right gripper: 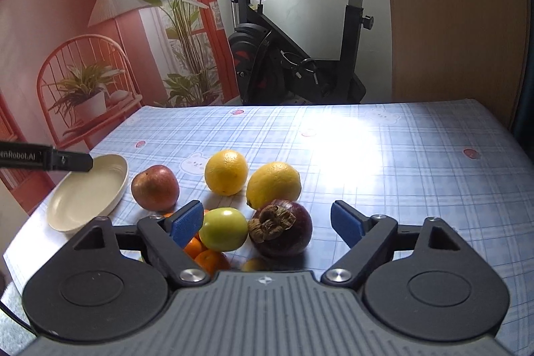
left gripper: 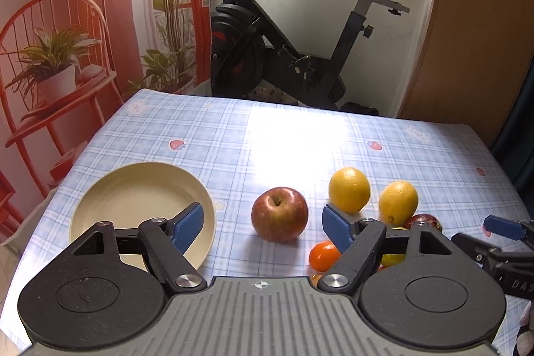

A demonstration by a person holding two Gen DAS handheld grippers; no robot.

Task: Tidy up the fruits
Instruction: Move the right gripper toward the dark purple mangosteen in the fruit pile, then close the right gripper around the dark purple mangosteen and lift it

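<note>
We see the desk point(right gripper: 400, 155) under both grippers, its glossy checked cover slick enough that round fruit may roll if nudged. The cream plate point(left gripper: 110, 199) lies empty, ahead and to the left of the left gripper point(left gripper: 263, 226), whose jaws stand fairly wide with nothing between the pads. The apple point(left gripper: 279, 214) sits just ahead of that gap, standing free on the cover; a glancing close could push it away rather than seat it.

The right gripper point(right gripper: 267, 222) is also wide and holds nothing. Straight ahead of it the purple mangosteen point(right gripper: 280, 227) and the green fruit point(right gripper: 223, 229) sit close together, with two lemons point(right gripper: 273, 184) just beyond. Closing here could catch two fruits at once or knock a neighbour loose.

The small oranges point(right gripper: 210, 259) lie almost under its left finger, half hidden, and risk being pinched or pressed.
</note>
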